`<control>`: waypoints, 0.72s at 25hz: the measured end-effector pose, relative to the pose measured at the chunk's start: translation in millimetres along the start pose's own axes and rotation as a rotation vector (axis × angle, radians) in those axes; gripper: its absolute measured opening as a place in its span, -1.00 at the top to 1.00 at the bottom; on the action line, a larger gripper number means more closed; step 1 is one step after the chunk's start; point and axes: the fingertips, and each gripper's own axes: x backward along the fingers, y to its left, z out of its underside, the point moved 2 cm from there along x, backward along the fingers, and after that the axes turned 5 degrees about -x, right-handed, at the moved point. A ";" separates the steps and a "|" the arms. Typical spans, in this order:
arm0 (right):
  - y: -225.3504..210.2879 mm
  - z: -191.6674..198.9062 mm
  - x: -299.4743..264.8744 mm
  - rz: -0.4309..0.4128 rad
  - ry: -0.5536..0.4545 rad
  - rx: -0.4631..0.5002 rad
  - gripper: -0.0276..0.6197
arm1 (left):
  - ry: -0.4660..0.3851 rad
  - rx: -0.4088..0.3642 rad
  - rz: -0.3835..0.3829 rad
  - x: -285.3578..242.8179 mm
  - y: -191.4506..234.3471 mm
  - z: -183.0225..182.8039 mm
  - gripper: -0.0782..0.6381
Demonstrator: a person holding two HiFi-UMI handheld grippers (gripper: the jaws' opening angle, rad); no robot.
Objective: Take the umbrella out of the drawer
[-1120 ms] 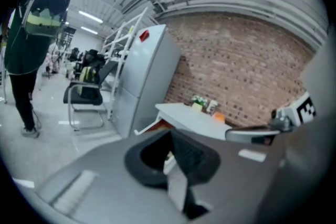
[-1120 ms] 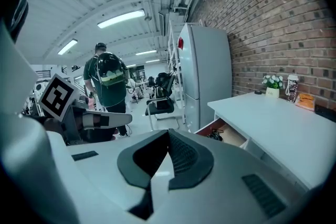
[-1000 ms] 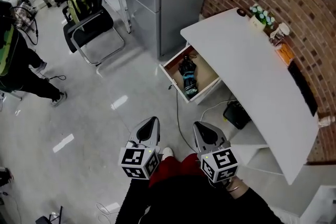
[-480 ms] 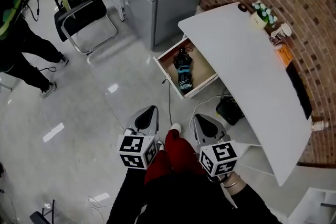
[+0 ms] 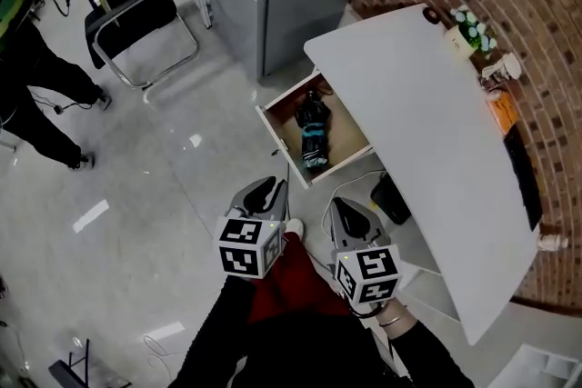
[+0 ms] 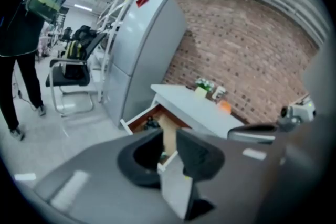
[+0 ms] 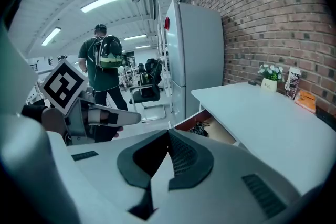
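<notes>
Head view: left gripper (image 5: pixel 261 190) and right gripper (image 5: pixel 349 213), both empty, stand short of the open drawer (image 5: pixel 275 128) and nearer to it than a second ago.
The umbrella (image 5: pixel 312 133), folded, dark with teal bands, lies in the drawer under the white desk (image 5: pixel 427 132), ahead of both gripper tips and apart from them. The left gripper's jaws have just been opening to a narrow slit with nothing between them; only the drawer front shows through. The right gripper's jaws meet tip to tip on nothing. In the left gripper view the dark shape in the drawer is probably the umbrella, though blur hides its detail. The person (image 5: pixel 36 91) off to the grippers' left has drifted toward the frame's edge.
</notes>
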 end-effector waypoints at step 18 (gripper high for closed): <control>-75.0 30.3 -95.2 0.035 0.149 -0.059 0.92 | 0.177 0.177 -0.012 -178.8 20.5 17.9 0.13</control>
